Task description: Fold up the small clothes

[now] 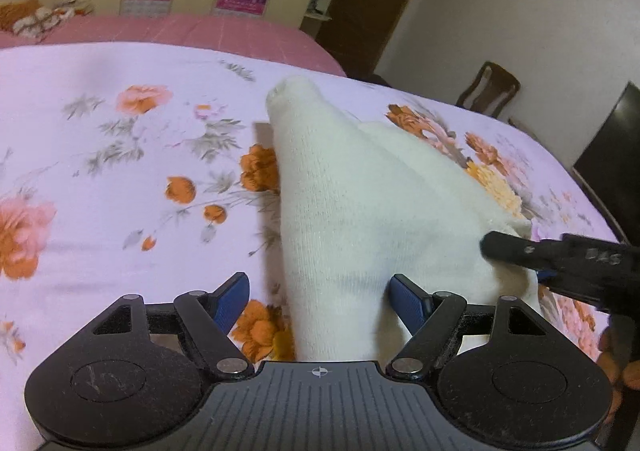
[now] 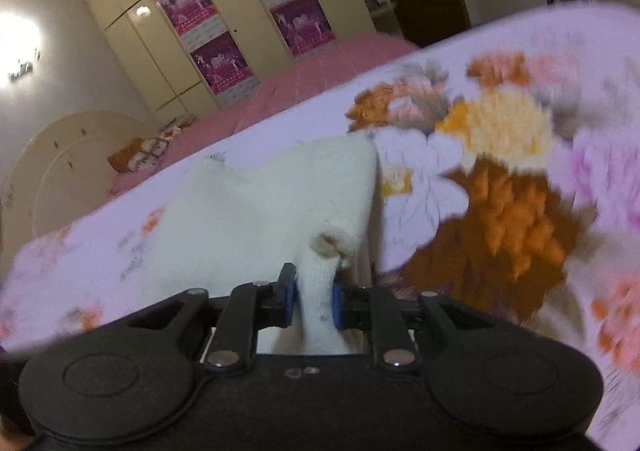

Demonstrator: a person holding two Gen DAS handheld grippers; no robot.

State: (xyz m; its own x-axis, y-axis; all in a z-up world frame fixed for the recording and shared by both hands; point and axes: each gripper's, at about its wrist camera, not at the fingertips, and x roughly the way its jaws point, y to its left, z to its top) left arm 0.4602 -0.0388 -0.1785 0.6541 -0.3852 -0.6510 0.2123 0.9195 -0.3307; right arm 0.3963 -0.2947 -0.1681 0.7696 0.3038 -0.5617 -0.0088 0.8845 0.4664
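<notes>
1. White knitted garment [image 1: 352, 211] lying on the floral bedsheet [image 1: 120, 171], one end raised off it.
2. Left gripper [image 1: 318, 301] spread wide, blue pads [image 1: 408, 301] either side of the garment's near end, the left pad clear of the cloth.
3. Right gripper [image 2: 314, 291] clamped on a narrow bunched tip of the garment [image 2: 280, 203], holed patch just beyond the pads.
4. Pink cover [image 1: 180, 31] beyond the sheet.

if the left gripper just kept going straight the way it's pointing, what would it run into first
Most likely the white knit garment. The left gripper is open with the cloth already lying between its fingers and stretching ahead along its line. Past that comes the floral bedsheet. Depth is hard to judge in this fisheye view.
</notes>
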